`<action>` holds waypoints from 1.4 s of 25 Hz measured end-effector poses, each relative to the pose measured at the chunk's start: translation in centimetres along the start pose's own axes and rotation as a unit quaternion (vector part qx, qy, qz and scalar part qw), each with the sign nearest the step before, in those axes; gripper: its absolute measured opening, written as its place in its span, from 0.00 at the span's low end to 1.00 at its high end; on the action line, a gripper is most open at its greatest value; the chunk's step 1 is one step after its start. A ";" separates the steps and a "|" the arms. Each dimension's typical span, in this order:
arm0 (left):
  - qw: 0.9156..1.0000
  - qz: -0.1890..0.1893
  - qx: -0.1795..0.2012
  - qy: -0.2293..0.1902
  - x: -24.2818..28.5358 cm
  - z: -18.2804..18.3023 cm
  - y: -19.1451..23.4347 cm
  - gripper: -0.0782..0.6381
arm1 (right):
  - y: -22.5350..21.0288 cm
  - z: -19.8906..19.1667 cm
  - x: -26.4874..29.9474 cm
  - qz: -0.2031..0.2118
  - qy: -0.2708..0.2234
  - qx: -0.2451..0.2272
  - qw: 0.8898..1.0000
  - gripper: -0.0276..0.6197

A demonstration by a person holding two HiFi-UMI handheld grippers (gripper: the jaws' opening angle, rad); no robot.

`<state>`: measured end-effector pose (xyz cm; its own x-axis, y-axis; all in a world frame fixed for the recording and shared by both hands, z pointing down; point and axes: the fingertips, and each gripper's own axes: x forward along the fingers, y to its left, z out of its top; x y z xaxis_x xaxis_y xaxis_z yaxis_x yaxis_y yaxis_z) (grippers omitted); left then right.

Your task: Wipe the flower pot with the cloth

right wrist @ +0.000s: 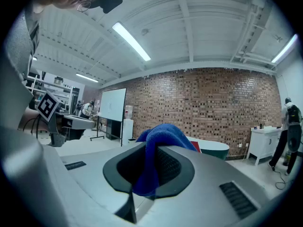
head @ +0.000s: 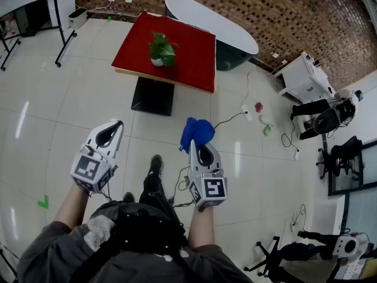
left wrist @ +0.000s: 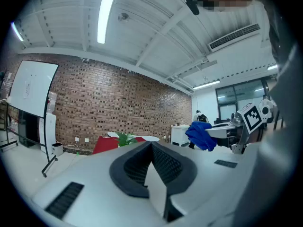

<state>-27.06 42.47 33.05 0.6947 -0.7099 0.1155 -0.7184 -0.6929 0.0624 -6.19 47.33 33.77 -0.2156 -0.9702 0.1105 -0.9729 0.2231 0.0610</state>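
Approach step, by the look of it; no wiping yet. Standing on the tiled floor (head: 70, 105), well short of the red counter (head: 194, 52).

Right tongs (head: 197, 145) clamped on the blue cloth (head: 196, 131), most of it bunched up beyond the tips, a fold pinched down in the throat. Left tongs (head: 118, 124) pressed together, nothing between them.

Flower pot (head: 157, 62): small, white, green plant (head: 162, 47) in it, upright on the far counter, toward its left side, well apart from both tongs.

Next, probably: walk forward, skirting the cables (head: 232, 119) on the floor to the right, then bring the bunched cloth against the pot wall. Likely light and tippy, so worth opening the left tongs to steady the rim or side before rubbing. Keep the cloth clear of the leaves.
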 end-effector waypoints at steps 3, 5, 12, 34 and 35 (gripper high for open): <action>1.000 -0.001 0.007 -0.001 2.8 -2.2 0.3 0.13 | -2.4 -1.7 2.4 -0.001 -0.004 0.002 1.000 0.13; 1.000 0.004 0.008 0.002 5.4 -2.6 1.3 0.13 | -4.3 -2.2 5.0 0.001 -0.005 0.007 1.000 0.13; 1.000 0.012 -0.014 -0.002 17.8 -2.5 4.5 0.13 | -13.5 -2.3 15.6 0.021 -0.003 0.016 1.000 0.13; 0.990 0.104 -0.015 0.097 49.1 -6.3 14.7 0.52 | -31.7 -3.3 40.6 0.128 0.054 0.068 0.988 0.13; 0.989 0.107 -0.010 0.104 49.7 -7.1 15.3 0.54 | -31.2 -3.9 41.3 0.138 0.060 0.075 0.986 0.13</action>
<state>-3.74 -2.52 46.83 0.5067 -0.7968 0.3292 -0.8496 -0.5264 0.0337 15.64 0.69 40.27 -0.4704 -0.8547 0.2195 -0.8823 0.4511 -0.1342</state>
